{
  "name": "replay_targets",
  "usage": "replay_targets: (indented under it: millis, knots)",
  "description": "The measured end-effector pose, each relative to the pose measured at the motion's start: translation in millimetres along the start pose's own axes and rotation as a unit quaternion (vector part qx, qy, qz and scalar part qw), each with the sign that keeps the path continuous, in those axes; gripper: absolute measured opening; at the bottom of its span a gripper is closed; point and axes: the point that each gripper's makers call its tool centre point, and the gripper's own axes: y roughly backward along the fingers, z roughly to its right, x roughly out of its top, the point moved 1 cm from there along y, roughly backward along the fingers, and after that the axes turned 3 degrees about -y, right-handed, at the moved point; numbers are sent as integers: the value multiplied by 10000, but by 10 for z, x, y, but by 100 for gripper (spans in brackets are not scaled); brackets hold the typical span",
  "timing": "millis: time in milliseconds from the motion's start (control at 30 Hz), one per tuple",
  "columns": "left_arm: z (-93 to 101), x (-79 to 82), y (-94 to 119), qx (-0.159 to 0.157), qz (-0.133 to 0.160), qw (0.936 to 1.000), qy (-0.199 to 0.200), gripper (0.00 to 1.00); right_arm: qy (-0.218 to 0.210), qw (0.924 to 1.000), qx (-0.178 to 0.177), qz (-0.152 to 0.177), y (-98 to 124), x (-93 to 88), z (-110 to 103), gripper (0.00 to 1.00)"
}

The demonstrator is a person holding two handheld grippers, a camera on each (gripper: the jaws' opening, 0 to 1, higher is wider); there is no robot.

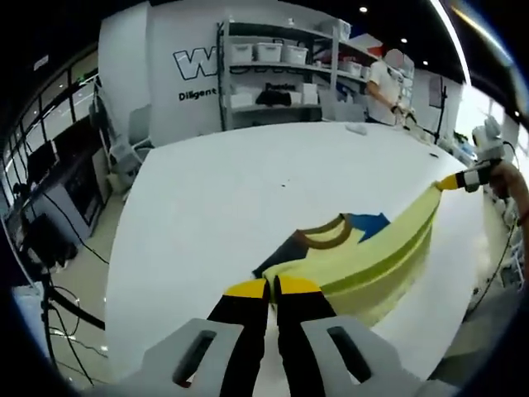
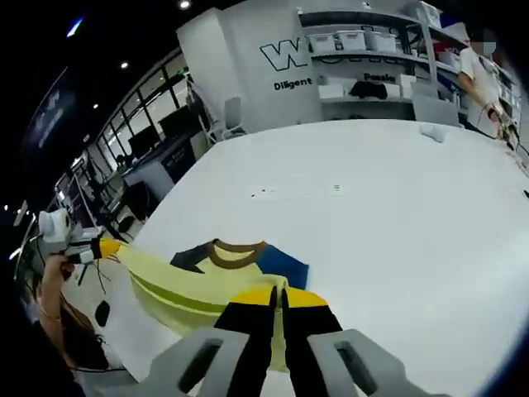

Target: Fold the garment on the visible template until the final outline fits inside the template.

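The garment (image 1: 376, 252), a pale yellow shirt with a green stripe, a brown collar and dark and blue sleeves, is pinched at 2 ends and stretched taut between them above the white table (image 1: 223, 198). In the left gripper view the left gripper (image 1: 272, 288) has its 2 yellow-tipped jaws clamped together on the near edge of the cloth, and the fabric runs away from them up to the right gripper (image 1: 453, 181), which grips the far corner near the table's right edge, with a forearm behind it. In the right gripper view the right gripper (image 2: 278, 294) is likewise closed on the yellow edge, and the shirt spans leftward to the left gripper (image 2: 104, 246), held by a hand at the table's left side. The collar and sleeves lie on the tabletop just beyond the lifted fold. Past the table stand shelves (image 1: 273, 74) with white bins (image 2: 351, 41) and dark items, a white wall with large lettering (image 2: 285, 58), and a person (image 1: 383, 87) at the far right by the shelving
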Motion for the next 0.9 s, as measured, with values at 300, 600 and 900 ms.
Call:
replay_targets:
  millis: [300,600,900]
  knots:
    - [-196,406,-163,179,331,9993,26,4,-317,9964,206,764,-69,546,59,0]
    - [-623,804,-630,431,633,9966,319,4,-1357,9817,240,1317,-430,1220,383,0]
    - [-939,626,-1612,690,387,9947,661,4,-1180,9877,-409,937,-1363,1388,736,0]
